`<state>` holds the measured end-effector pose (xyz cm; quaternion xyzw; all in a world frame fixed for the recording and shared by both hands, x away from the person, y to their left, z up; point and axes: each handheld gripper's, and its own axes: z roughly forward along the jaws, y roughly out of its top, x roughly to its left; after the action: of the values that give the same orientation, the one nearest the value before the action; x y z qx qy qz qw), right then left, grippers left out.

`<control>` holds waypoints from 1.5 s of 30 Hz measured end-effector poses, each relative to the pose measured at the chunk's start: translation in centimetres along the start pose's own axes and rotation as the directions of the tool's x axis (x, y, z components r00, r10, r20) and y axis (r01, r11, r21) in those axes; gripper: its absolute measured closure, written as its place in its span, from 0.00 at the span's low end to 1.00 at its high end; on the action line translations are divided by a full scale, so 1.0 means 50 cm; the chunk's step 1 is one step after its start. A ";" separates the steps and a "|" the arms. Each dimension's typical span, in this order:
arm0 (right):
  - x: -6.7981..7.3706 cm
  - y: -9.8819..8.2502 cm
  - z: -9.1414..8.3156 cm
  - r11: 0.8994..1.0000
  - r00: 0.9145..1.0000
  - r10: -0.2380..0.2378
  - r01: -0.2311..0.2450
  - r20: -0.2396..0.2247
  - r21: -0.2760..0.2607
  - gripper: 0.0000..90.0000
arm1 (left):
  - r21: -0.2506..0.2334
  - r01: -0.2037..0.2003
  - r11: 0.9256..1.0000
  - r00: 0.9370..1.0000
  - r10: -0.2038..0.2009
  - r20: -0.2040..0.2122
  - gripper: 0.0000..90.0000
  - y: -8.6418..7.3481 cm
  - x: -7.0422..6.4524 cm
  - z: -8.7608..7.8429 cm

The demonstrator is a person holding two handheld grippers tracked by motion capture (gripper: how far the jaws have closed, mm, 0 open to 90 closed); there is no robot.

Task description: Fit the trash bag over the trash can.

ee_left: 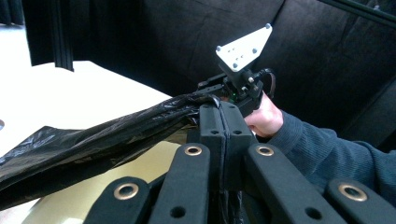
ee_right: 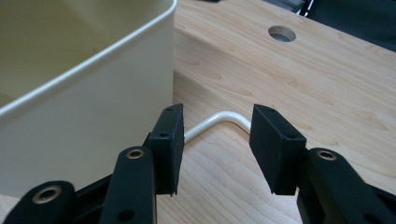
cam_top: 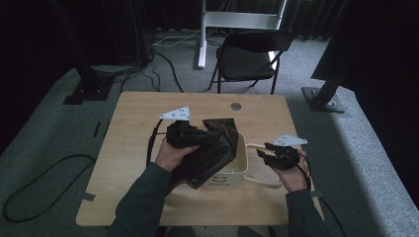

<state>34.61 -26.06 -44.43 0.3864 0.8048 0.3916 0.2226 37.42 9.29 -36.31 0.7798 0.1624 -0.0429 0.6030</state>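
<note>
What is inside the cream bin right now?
The black bag, pinched shut in the left gripper, drapes over the bin and into its mouth. The right gripper view shows bare inner wall; the bottom is covered, so other contents cannot be told.

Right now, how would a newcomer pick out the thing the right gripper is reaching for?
On the wooden table stands a cream bin. From its right side hangs a thin cream wire handle, lying between the open right gripper. Unlike the black bag, it is pale and rigid.

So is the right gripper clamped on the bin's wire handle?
No, the right gripper fingers stand apart, with the wire handle lying between them untouched.
</note>
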 end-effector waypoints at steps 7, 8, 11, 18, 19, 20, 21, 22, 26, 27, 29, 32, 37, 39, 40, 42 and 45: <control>0.014 0.018 -0.003 0.999 0.999 -0.024 0.022 -0.032 -0.041 0.56 | -0.001 -0.011 1.000 1.000 0.011 0.028 1.00 0.006 -0.007 0.006; 0.016 0.020 -0.003 0.998 0.999 -0.028 0.026 -0.037 -0.049 0.55 | -0.001 -0.011 1.000 0.999 0.011 0.030 1.00 0.007 -0.008 0.007; 0.027 0.032 -0.003 0.996 0.997 -0.049 0.045 -0.052 -0.071 0.53 | -0.002 -0.013 1.000 0.999 0.013 0.038 1.00 0.009 -0.011 0.009; 0.052 0.064 0.006 0.988 0.992 -0.117 0.111 -0.052 -0.108 0.51 | -0.001 -0.014 1.000 0.999 0.015 0.044 1.00 0.008 -0.013 0.013; 0.053 0.068 0.008 0.988 0.992 -0.116 0.110 -0.057 -0.111 0.51 | -0.002 -0.013 1.000 0.999 0.014 0.045 1.00 0.009 -0.013 0.013; 0.054 0.072 0.009 0.986 0.990 -0.122 0.113 -0.066 -0.120 0.51 | -0.002 -0.014 1.000 0.999 0.014 0.045 1.00 0.009 -0.013 0.013; 0.056 0.076 0.011 0.985 0.989 -0.129 0.119 -0.072 -0.126 0.51 | -0.002 -0.015 1.000 0.999 0.015 0.045 1.00 0.009 -0.014 0.013; 0.058 0.079 0.013 0.983 0.987 -0.141 0.131 -0.072 -0.130 0.51 | -0.002 -0.015 1.000 0.999 0.015 0.046 1.00 0.009 -0.014 0.013; 0.065 0.088 0.020 0.979 0.982 -0.166 0.154 -0.084 -0.136 0.50 | 0.001 -0.017 1.000 0.999 0.017 0.047 1.00 0.009 -0.015 0.013; 0.066 0.090 0.023 0.978 0.981 -0.173 0.160 -0.087 -0.136 0.50 | 0.003 -0.018 1.000 0.999 0.018 0.048 1.00 0.009 -0.015 0.013; 0.071 0.096 0.027 0.974 0.978 -0.185 0.171 -0.094 -0.147 0.51 | 0.005 -0.019 1.000 0.999 0.019 0.049 1.00 0.009 -0.015 0.013; 0.076 0.101 0.025 0.970 0.975 -0.193 0.174 -0.105 -0.173 0.55 | 0.007 -0.019 1.000 0.999 0.018 0.048 1.00 0.008 -0.014 0.012; 0.083 0.109 0.021 0.963 0.969 -0.219 0.196 -0.113 -0.187 0.65 | 0.006 -0.017 1.000 0.999 0.016 0.043 1.00 0.005 -0.012 0.010; 0.086 0.110 0.018 0.958 0.960 -0.242 0.213 -0.140 -0.194 0.80 | 0.006 -0.014 1.000 0.999 0.014 0.040 1.00 0.003 -0.011 0.008; 0.086 0.110 0.017 0.956 0.958 -0.247 0.216 -0.146 -0.197 0.84 | 0.006 -0.014 1.000 0.999 0.013 0.038 1.00 0.003 -0.011 0.007; 0.086 0.109 0.015 0.956 0.955 -0.249 0.216 -0.161 -0.199 0.90 | 0.003 -0.011 1.000 0.999 0.011 0.035 1.00 0.002 -0.009 0.005; 0.083 0.107 0.011 0.957 0.952 -0.245 0.206 -0.184 -0.204 0.96 | 0.000 -0.008 1.000 1.000 0.008 0.026 1.00 0.001 -0.006 0.001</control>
<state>34.86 -20.41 -40.69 0.2266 0.8234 0.4737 0.2152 37.14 9.18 -36.17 0.7799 0.1513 -0.0505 0.6052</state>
